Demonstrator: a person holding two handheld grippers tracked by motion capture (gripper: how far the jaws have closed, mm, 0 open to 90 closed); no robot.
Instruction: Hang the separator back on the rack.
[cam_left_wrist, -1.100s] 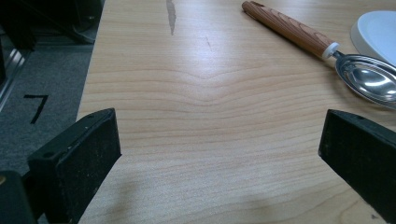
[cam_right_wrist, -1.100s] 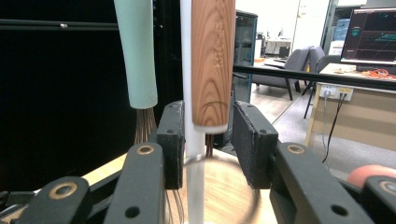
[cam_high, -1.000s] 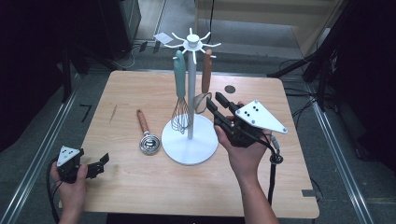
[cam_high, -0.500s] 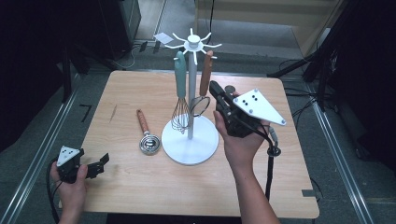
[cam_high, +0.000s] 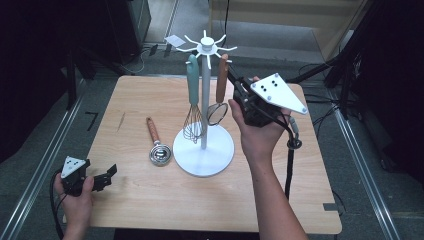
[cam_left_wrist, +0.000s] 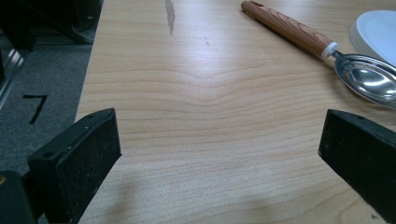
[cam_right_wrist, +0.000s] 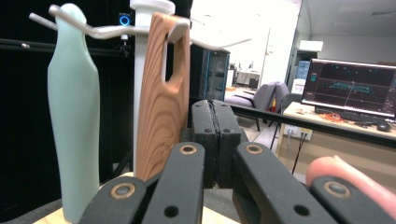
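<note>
Hand-held gripper on the left (cam_high: 107, 176) is resting at the near-left corner of the surface (cam_high: 140, 100), jaws standing wide apart and grasping nothing. Risk there is minor: a sideways sweep would be knocking the wood-handled scoop (cam_high: 155, 142) lying flat to its right.

The teal-handled whisk (cam_high: 193, 100) and the wood-handled utensil (cam_high: 221, 75) are hanging from neighbouring arms of the white utensil stand (cam_high: 210, 155).

The right hand-held gripper (cam_right_wrist: 215, 135) is hovering just beside the wood-handled utensil, clenched on nothing. Its handle is sitting on the hook only by its slot. A nudge from the clenched jaws would be swinging it into the whisk or lifting it off. A harder push against the pole would be tipping the stand.
</note>
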